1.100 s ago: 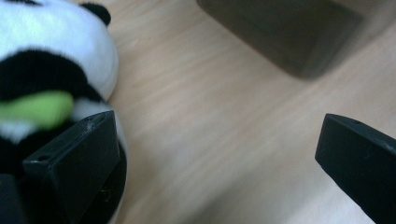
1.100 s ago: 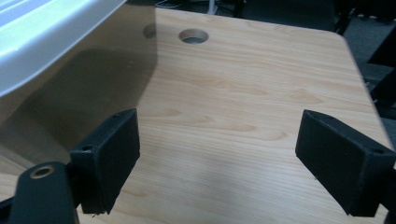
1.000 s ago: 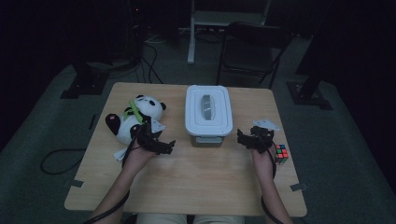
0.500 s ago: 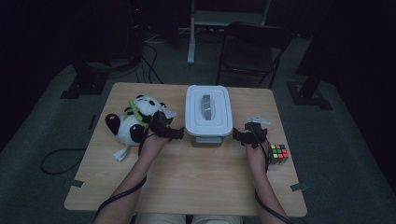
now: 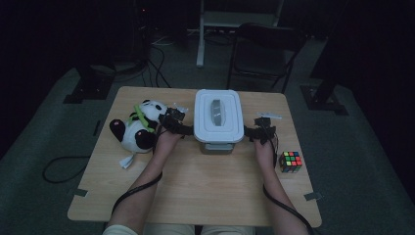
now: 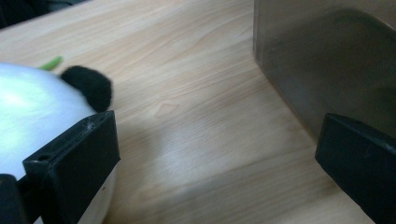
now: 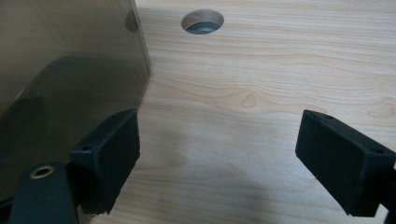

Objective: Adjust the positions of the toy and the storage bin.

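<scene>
A white lidded plastic box (image 5: 218, 119) stands on the wooden table (image 5: 195, 191), its translucent wall close in the left gripper view (image 6: 327, 60) and the right gripper view (image 7: 65, 70). My left gripper (image 5: 182, 126) sits open at the box's left side, between it and a plush panda (image 5: 138, 128); the panda's white body (image 6: 28, 112) touches the left jaw. My right gripper (image 5: 255, 132) is open at the box's right side, jaws low over bare wood, one jaw next to the wall.
A Rubik's cube (image 5: 290, 161) lies on the table to the right of my right hand. A round cable hole (image 7: 202, 21) is in the tabletop ahead of the right gripper. A dark chair (image 5: 264, 54) stands beyond the far edge.
Both grippers moved forward and inward, from the near middle of the table to either side of the white box. The left one slid past the panda.
</scene>
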`<state>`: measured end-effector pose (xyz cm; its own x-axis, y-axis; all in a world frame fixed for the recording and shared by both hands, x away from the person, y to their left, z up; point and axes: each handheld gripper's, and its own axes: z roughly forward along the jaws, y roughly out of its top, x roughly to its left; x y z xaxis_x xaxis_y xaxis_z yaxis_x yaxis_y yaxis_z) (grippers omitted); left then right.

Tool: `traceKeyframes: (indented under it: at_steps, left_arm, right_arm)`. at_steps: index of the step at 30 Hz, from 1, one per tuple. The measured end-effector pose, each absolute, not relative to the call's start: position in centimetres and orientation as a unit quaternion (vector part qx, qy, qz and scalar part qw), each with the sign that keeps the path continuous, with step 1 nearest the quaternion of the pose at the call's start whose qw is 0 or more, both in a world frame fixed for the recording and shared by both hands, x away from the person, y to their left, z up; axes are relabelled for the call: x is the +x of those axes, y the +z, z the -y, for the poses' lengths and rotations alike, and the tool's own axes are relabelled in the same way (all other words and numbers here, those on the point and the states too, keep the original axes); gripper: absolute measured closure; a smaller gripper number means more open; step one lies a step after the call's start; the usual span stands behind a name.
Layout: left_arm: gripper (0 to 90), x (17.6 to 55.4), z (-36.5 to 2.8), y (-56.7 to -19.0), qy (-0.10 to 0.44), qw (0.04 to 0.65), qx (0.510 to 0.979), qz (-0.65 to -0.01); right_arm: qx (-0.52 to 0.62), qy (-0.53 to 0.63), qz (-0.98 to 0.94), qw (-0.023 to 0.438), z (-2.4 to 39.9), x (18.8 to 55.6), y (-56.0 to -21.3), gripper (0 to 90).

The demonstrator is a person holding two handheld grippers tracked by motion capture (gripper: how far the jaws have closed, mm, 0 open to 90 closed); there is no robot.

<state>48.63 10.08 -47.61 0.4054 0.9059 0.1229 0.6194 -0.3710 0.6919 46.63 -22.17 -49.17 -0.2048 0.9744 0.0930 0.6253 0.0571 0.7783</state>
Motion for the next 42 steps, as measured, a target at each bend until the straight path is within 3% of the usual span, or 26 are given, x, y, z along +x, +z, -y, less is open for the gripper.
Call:
traceKeyframes:
  at_steps: [7,12,17,42]
  left_arm:
    - [0.5,49.3,-9.5,-47.6,0.25,0.283,0.797,-0.472]
    - [1.0,49.4,-9.4,-47.6,0.245,0.283,0.798,-0.472]
    - [4.0,48.8,-9.1,-47.4,0.246,0.281,0.807,-0.457]
    - [4.0,42.9,-9.8,-46.8,0.246,0.275,0.833,-0.412]
  right_arm:
    - [0.57,0.372,-0.697,0.224,21.9,47.2,-49.6,13.4]
    - [0.554,0.394,-0.708,0.192,21.8,47.2,-49.7,19.6]
    - [0.543,0.393,-0.717,0.193,21.9,46.8,-49.5,20.8]
    - [0.52,0.395,-0.734,0.189,21.3,39.1,-49.2,22.7]
